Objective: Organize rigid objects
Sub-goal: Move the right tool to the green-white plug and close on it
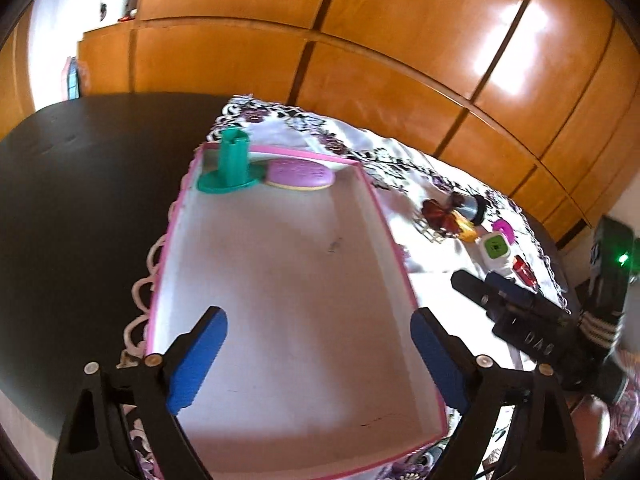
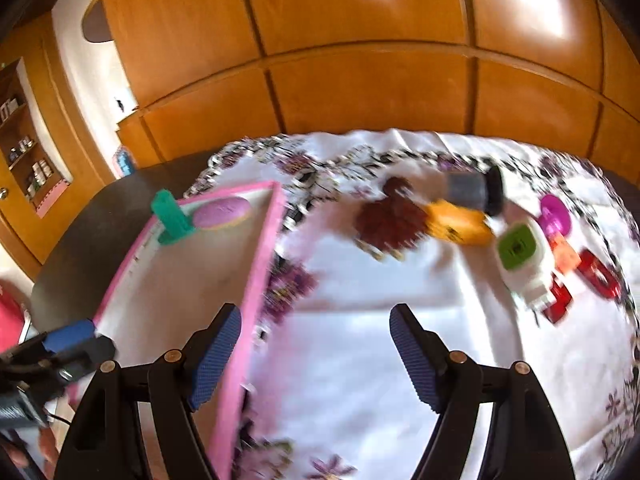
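Box (image 1: 280, 280) with pink rim sits on the cloth (image 2: 360, 360) over the dark worktop (image 1: 80, 200); it holds only a green stand (image 1: 230, 164) and a purple oval (image 1: 300, 174) at its far end. My left jaws (image 1: 318, 360) hang spread and empty over the box. My right jaws (image 2: 316, 356) hang spread and empty just right of the box, where the other things (image 2: 520, 256) lie scattered on the cloth.
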